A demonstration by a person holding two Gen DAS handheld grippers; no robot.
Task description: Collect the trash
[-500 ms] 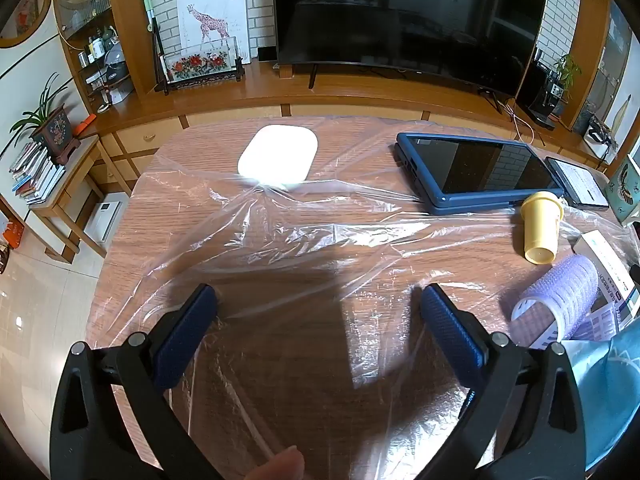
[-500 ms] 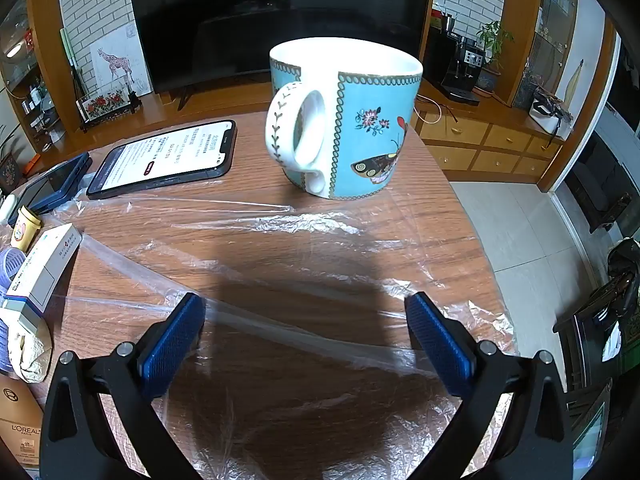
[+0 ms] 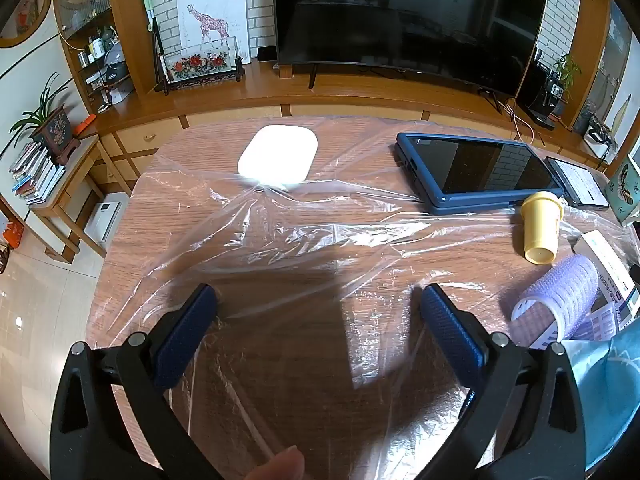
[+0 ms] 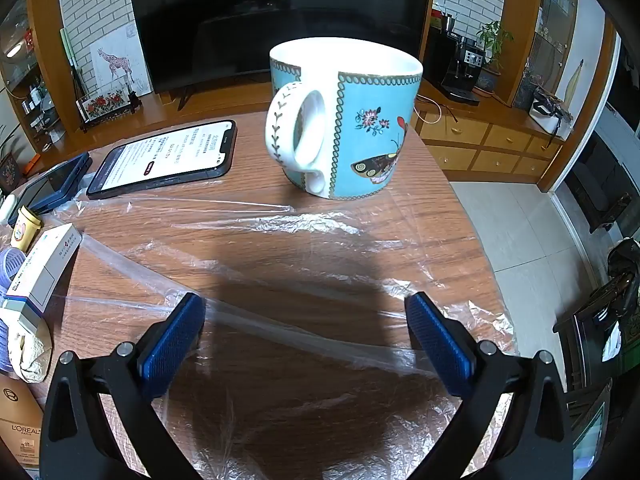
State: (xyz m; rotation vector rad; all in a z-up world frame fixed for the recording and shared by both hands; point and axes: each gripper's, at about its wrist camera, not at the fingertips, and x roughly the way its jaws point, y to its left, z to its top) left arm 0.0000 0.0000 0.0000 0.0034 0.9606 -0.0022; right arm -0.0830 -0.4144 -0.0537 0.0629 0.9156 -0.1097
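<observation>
A clear plastic bag (image 3: 304, 240) lies spread flat over the wooden table (image 3: 172, 216), also seen as the plastic bag (image 4: 280, 240) in the right wrist view. My left gripper (image 3: 318, 304) hangs open just above the film, nothing between its blue pads. My right gripper (image 4: 304, 316) is open too, over the film's right part. On the film lie a yellow cup (image 3: 540, 228) on its side, a purple hair roller (image 3: 560, 300), a white carton (image 4: 44, 268) and a crumpled tissue (image 4: 30, 352). A fingertip (image 3: 276, 466) shows at the bottom edge.
A white case (image 3: 278, 160), a blue tablet (image 3: 476, 172) and a lit phone (image 4: 168, 156) rest at the table's far side. A turquoise butterfly mug (image 4: 352, 120) stands ahead of the right gripper. A cardboard L'Oreal box (image 4: 18, 420) sits bottom left. The table edge (image 4: 472, 220) drops off right.
</observation>
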